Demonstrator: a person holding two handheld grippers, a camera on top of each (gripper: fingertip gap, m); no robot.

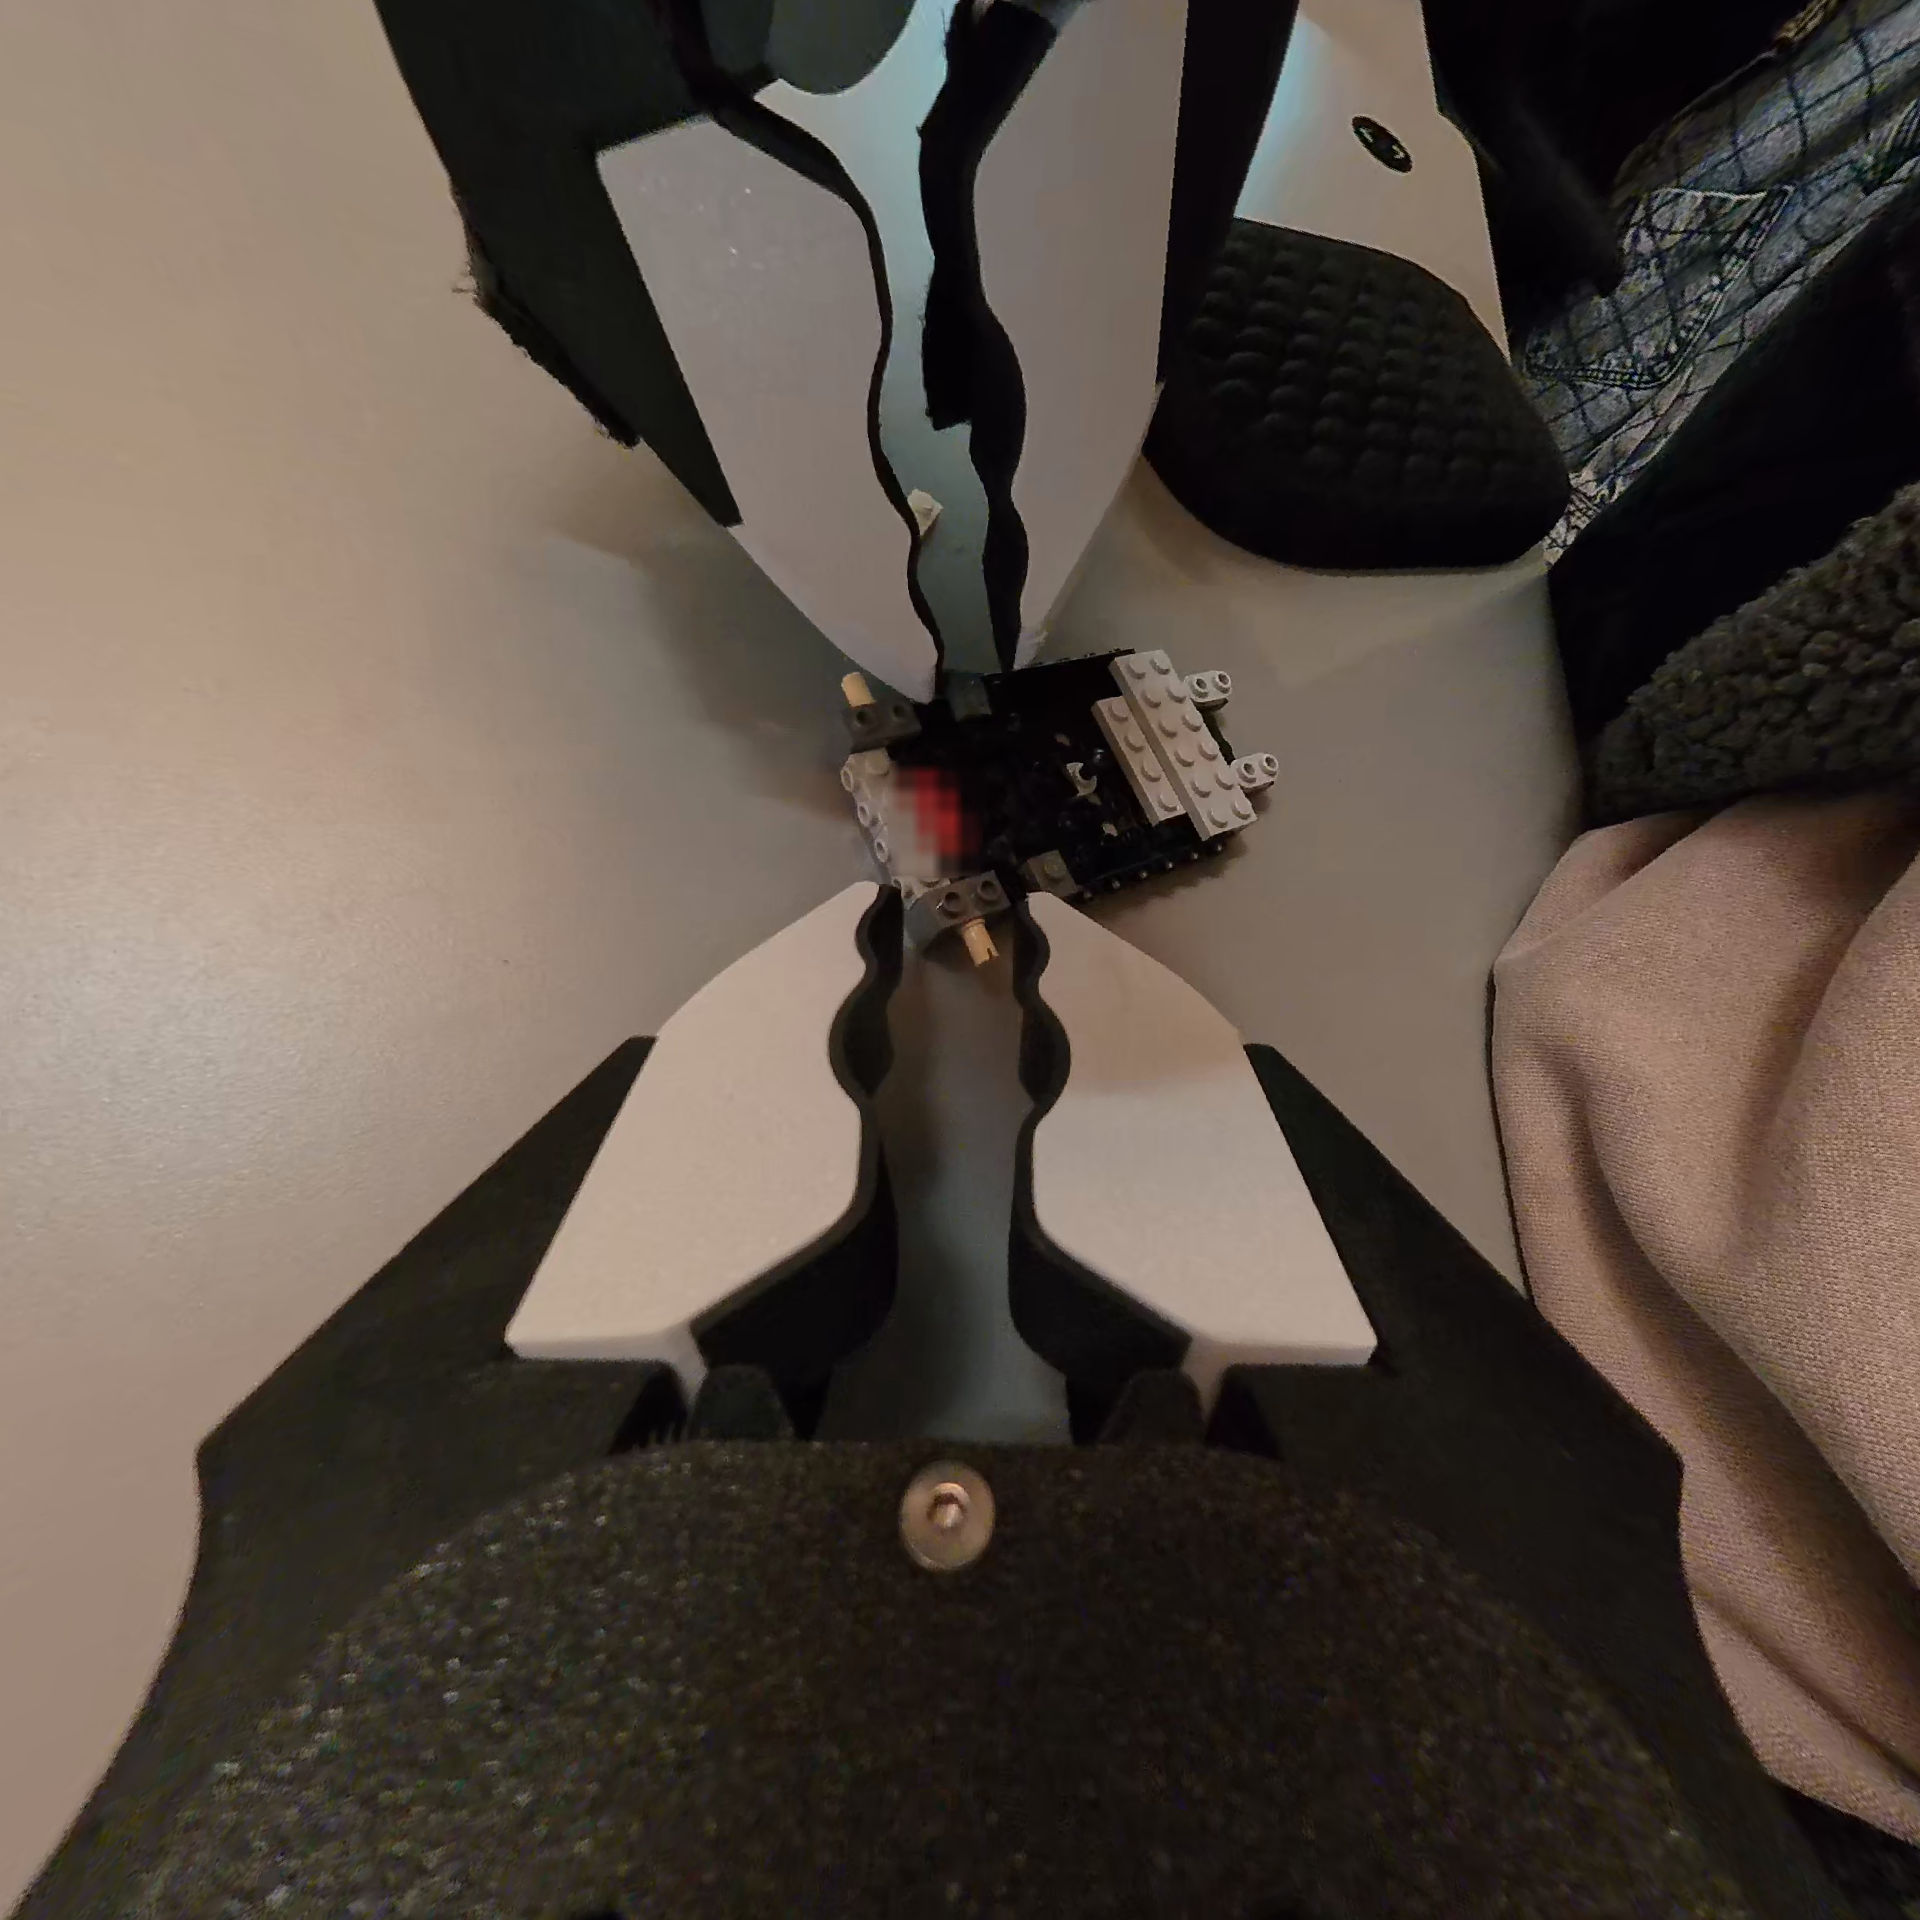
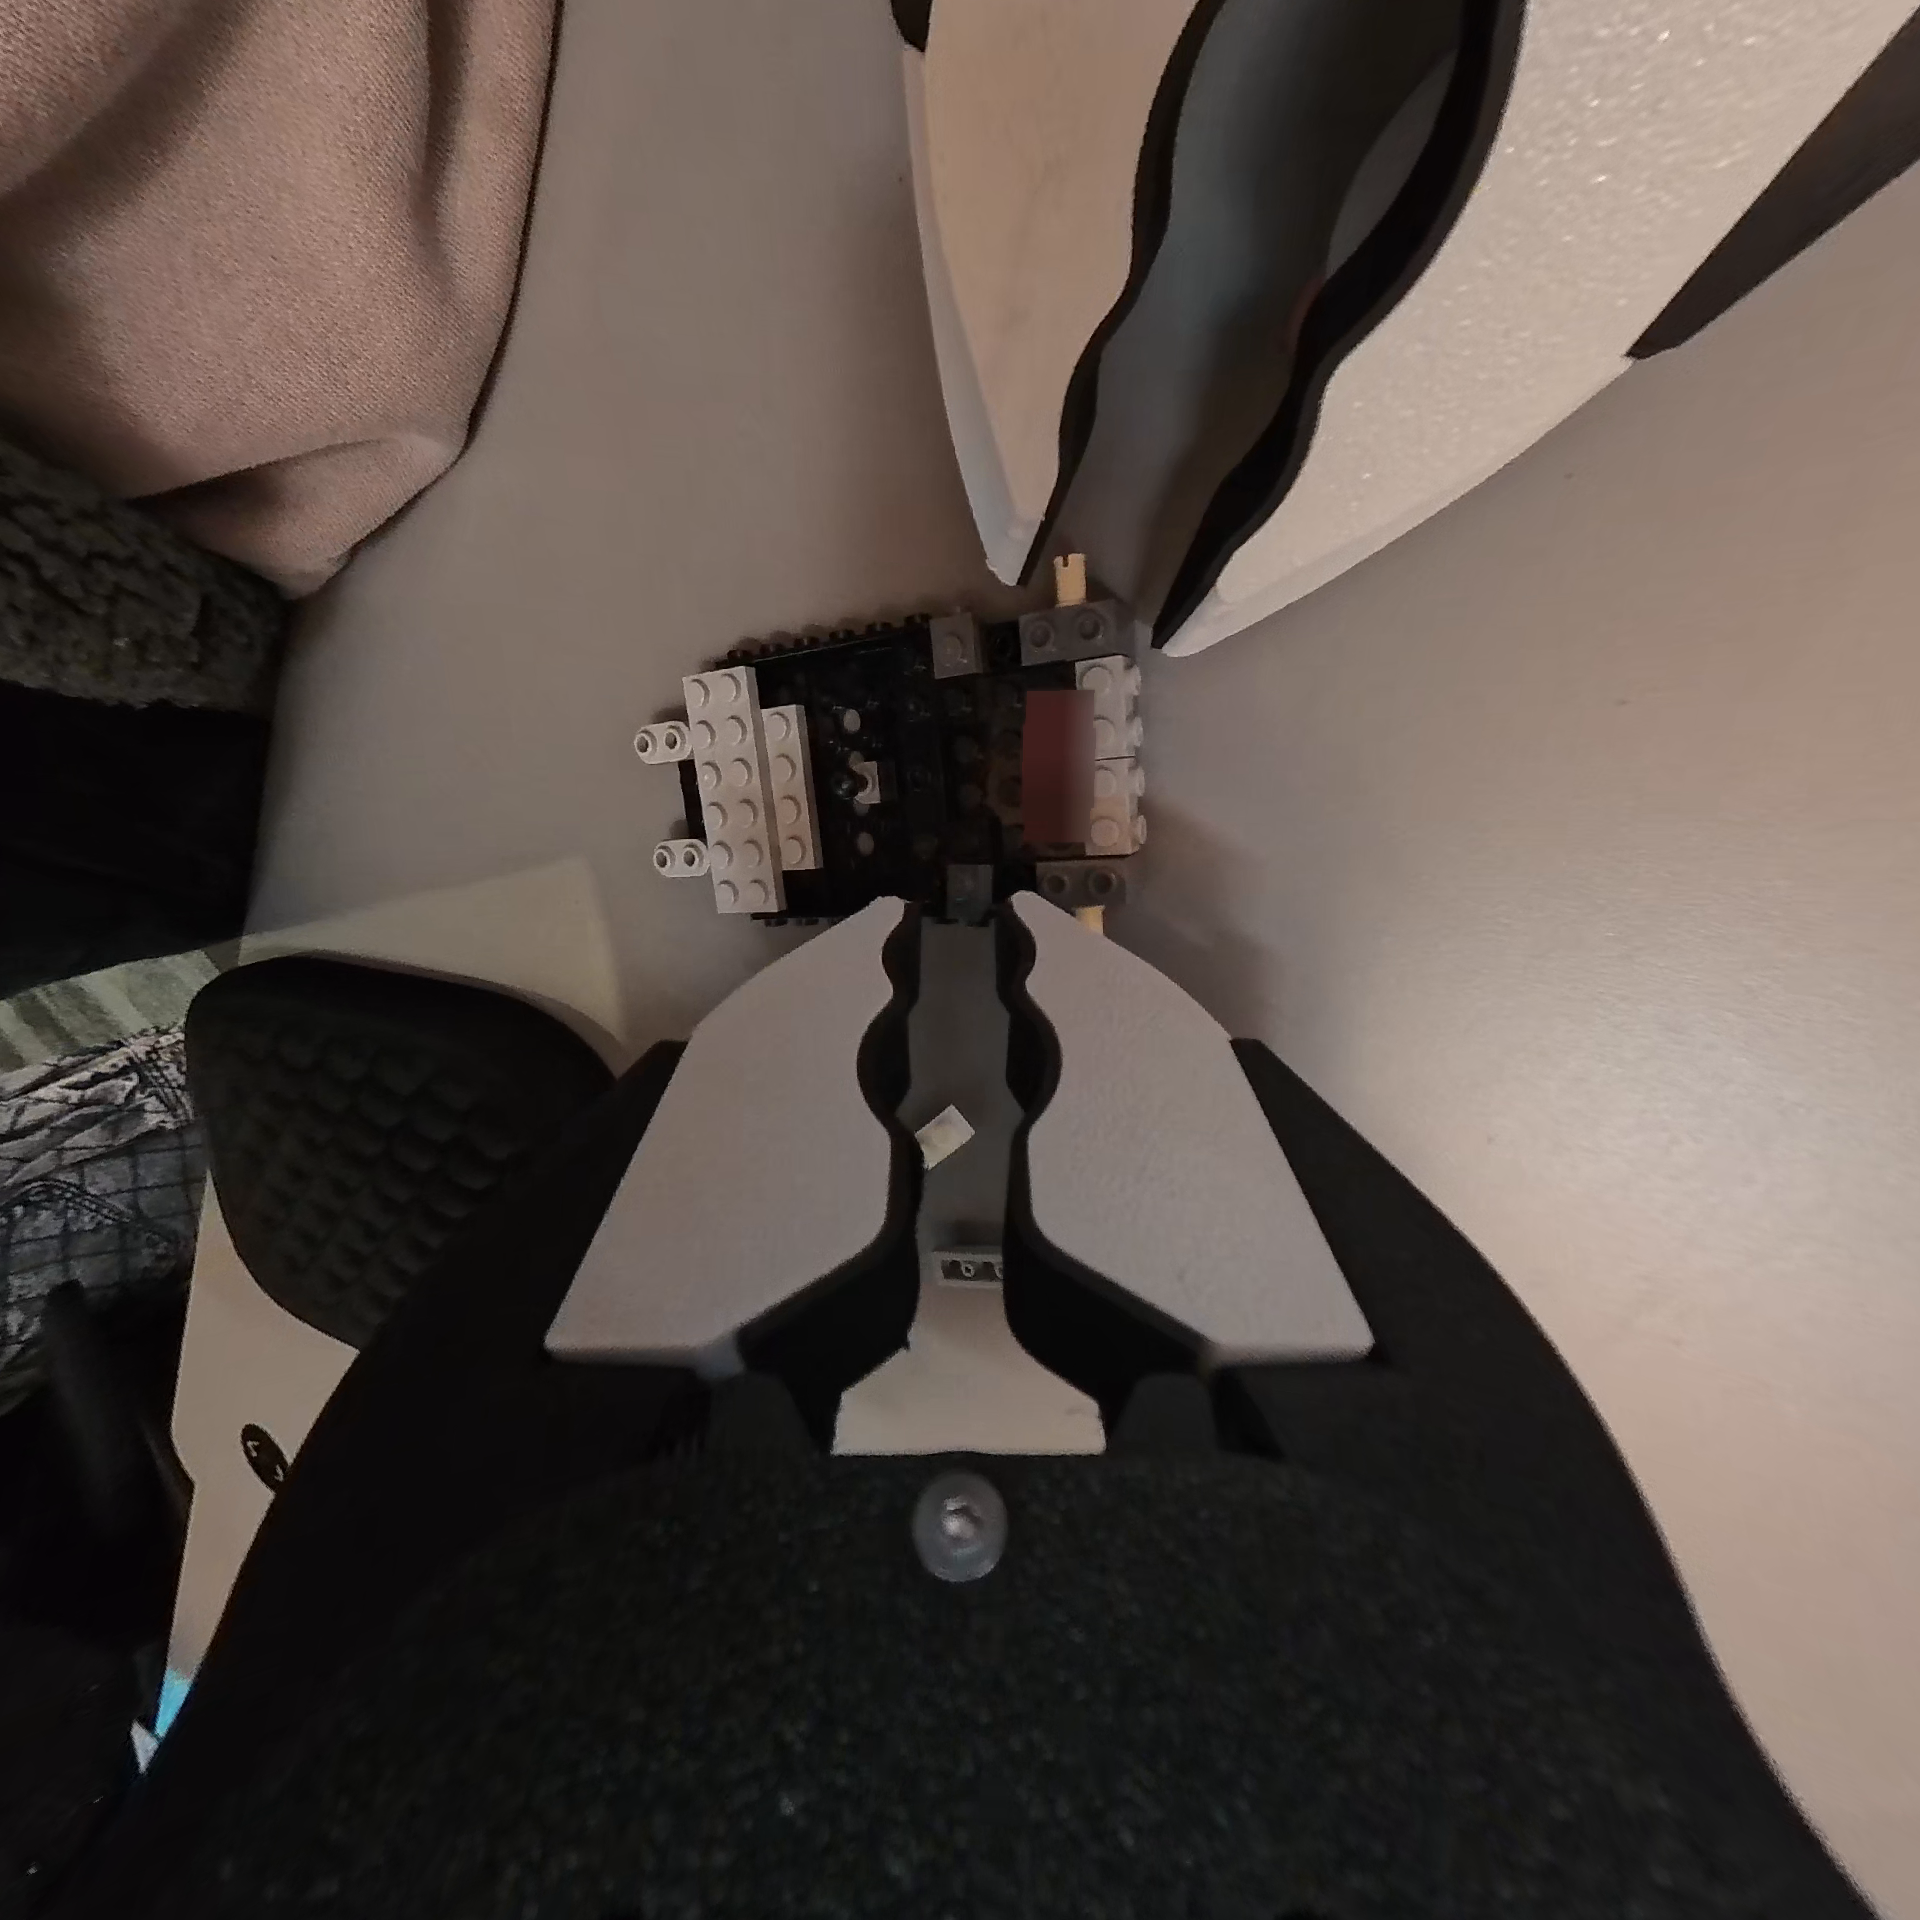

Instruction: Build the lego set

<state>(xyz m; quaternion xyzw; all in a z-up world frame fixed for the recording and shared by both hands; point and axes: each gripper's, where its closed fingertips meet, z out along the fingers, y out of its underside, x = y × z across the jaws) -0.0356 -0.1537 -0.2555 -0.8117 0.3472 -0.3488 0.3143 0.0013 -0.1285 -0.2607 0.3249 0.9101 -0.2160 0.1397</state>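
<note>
Pale grey counter [image 1: 260, 727], matte, mostly bare; a black textured chair seat [image 1: 1351, 405] and beige fabric [image 1: 1714, 1195] showed past one edge. The lego build [image 1: 1049, 790], a black chassis-like base with light grey plates [image 1: 1174, 748] at one end and dark grey axle bricks with tan pins [image 1: 977, 930] at the other, sat well in from the counter's edges, between the two grippers.

Left gripper [image 1: 951, 904]: fingers narrowed around the near dark grey axle brick and its pin; whether the pads actually clamped it could not be told. Right gripper [image 2: 956, 909]: fingers narrow, tips flanking a small dark grey brick [image 2: 966, 883] on the opposite side of the build; firm contact likewise unclear.

Judgement: the opposed approach served to brace the model from both sides, so pressing or adjusting one part would not slide it across the counter.

Two small loose pieces [image 2: 966, 1268] lay on the counter between the right gripper's fingers, likely awaiting fitting.
</note>
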